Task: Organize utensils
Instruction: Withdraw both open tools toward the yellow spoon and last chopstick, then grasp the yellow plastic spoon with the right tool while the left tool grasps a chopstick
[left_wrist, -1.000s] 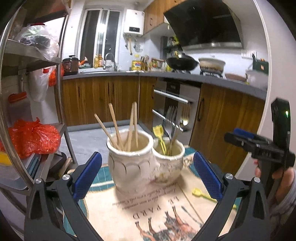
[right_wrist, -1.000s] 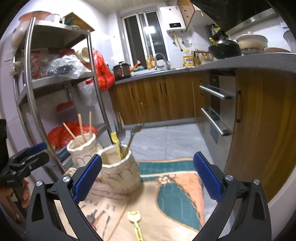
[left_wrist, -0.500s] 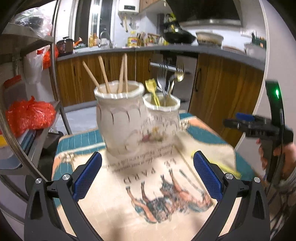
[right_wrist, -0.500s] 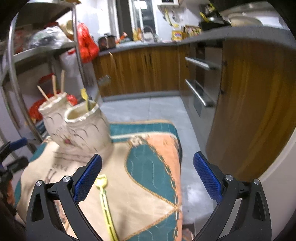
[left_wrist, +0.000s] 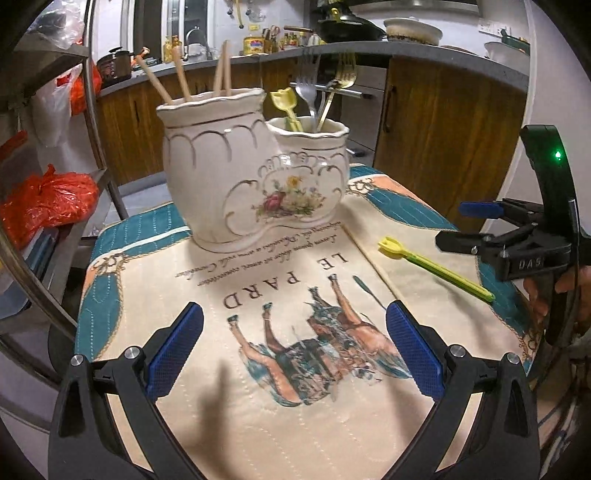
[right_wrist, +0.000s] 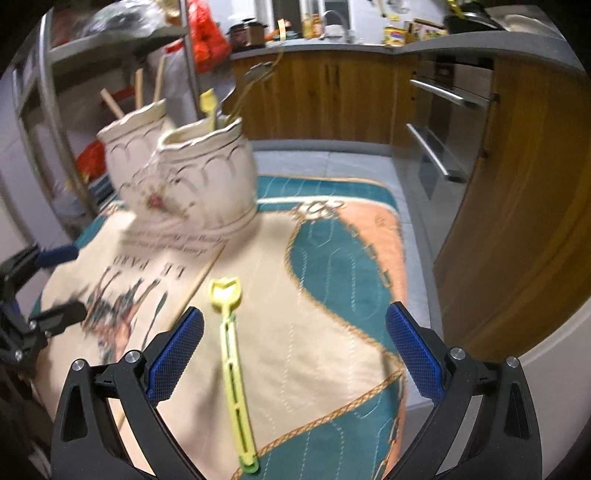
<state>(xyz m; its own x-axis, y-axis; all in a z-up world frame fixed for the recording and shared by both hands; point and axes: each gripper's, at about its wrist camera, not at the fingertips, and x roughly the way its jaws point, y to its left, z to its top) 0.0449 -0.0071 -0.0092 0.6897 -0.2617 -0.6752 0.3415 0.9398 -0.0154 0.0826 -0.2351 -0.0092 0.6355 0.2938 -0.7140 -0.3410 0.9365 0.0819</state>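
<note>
- The yellow fork (right_wrist: 231, 365) lies flat on the counter's cloth (right_wrist: 332, 332), near its right edge, apart from the ceramic holder (left_wrist: 255, 177).
- My right jaws (right_wrist: 293, 354) gape wide above it; my left jaws (left_wrist: 293, 354) gape wide too, empty.
- It looks light, thin, slippery plastic; I'd pinch mid-handle.

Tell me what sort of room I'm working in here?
Almost certainly a home kitchen. Wooden cabinets run under a grey countertop carrying a wok and a pot, with a sink tap by the window. The ceramic utensil holder stands on a printed cloth.
</note>
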